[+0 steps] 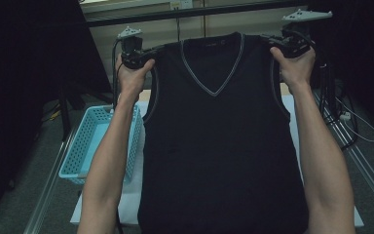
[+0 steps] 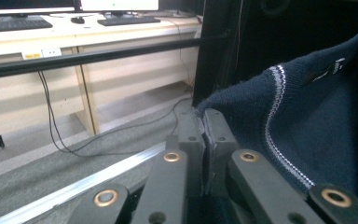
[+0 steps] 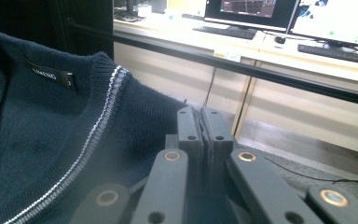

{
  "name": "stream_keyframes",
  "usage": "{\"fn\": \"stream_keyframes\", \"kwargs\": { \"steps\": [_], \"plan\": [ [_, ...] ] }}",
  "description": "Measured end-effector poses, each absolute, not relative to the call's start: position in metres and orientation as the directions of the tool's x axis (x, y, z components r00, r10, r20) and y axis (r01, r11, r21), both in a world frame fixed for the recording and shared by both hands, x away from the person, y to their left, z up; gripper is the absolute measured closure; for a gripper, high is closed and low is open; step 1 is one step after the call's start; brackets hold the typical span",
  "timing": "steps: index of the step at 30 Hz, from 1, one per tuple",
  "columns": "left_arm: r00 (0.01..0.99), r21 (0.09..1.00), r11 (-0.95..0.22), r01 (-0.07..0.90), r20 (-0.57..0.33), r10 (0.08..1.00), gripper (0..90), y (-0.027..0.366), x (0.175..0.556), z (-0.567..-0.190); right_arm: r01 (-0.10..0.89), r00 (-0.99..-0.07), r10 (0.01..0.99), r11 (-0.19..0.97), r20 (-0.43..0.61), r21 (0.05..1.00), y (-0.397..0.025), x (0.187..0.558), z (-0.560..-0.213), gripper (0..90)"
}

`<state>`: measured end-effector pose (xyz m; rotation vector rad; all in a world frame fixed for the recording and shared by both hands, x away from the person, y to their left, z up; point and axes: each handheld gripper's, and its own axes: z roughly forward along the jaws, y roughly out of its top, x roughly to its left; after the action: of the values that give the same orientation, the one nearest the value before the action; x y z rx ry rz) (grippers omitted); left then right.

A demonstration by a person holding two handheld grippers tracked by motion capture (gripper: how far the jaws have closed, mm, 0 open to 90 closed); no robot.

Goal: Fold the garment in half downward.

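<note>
Navy knit vest (image 1: 219,141) held up above white table (image 1: 136,195), left gripper (image 1: 143,58) clamped on left shoulder edge, right gripper (image 1: 277,46) clamped on right shoulder edge, hem hanging near, blue basket (image 1: 85,141) just left, far side open

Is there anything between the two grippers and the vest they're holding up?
Nothing visible. The left gripper and right gripper each have their jaws shut directly on a shoulder of the navy vest, which hangs over the white sheet beside the blue basket.
</note>
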<state>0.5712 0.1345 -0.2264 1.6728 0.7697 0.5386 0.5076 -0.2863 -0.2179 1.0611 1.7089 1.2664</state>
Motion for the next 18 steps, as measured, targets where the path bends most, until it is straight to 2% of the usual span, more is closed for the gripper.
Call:
{"fn": "stream_keyframes", "kwargs": {
  "steps": [5,18],
  "plan": [
    [0.689,0.966,-0.144,0.213,-0.044,0.724,87.6,0.132,0.571,-0.233,0.185,-0.371,0.925,0.166,-0.087,0.969,-0.289,0.506,-0.215,87.8],
    [0.706,0.946,-0.193,0.26,-0.05,0.707,87.6,0.134,0.559,-0.275,0.256,-0.387,0.92,0.174,-0.064,0.951,-0.291,0.503,-0.266,87.8]
  ]
}}
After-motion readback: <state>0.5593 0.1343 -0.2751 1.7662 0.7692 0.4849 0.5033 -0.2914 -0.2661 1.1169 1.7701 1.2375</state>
